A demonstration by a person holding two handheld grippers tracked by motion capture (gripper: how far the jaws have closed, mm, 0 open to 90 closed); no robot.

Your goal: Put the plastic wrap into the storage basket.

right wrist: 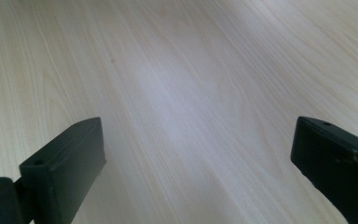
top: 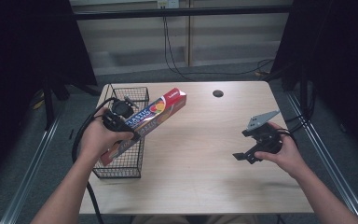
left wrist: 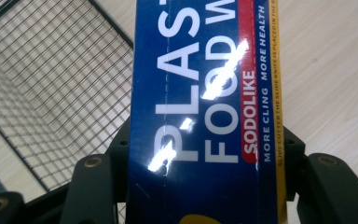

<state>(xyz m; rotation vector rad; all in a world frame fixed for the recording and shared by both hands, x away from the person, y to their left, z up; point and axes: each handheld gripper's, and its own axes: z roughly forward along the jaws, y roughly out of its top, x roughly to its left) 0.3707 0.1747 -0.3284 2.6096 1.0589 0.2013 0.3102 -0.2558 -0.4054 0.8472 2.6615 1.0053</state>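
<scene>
**food wrap box held over the wire basket**

high view: the left hand (top: 100, 135) comes up from the bottom left, forearm angled toward the table's left side, fingers wrapped around the left gripper (top: 121, 122). that gripper is pinching a long plastic food wrap box (top: 154, 114), which lies tilted across the black wire basket (top: 135, 93) with its red end pointing to the middle of the light wooden table (top: 200, 149). the box's near end is hidden behind the hand and the basket mesh. the right hand (top: 284, 151) holds the right gripper (top: 247, 156) low over the table's right side, well apart from the box; its grey plate sticks up behind.

left gripper view: the box (left wrist: 205, 107) runs up between the two black jaws, which press on its sides. the lettering is cut off at the top and partly washed out by glare. the basket (left wrist: 51, 84) mesh lies to the left, bare table (left wrist: 331, 70) to the right.

right gripper view: the jaws stand spread wide, with wood grain of the table (right wrist: 191, 93) between them. the jaw tips are cut off at the lower edge.
</scene>
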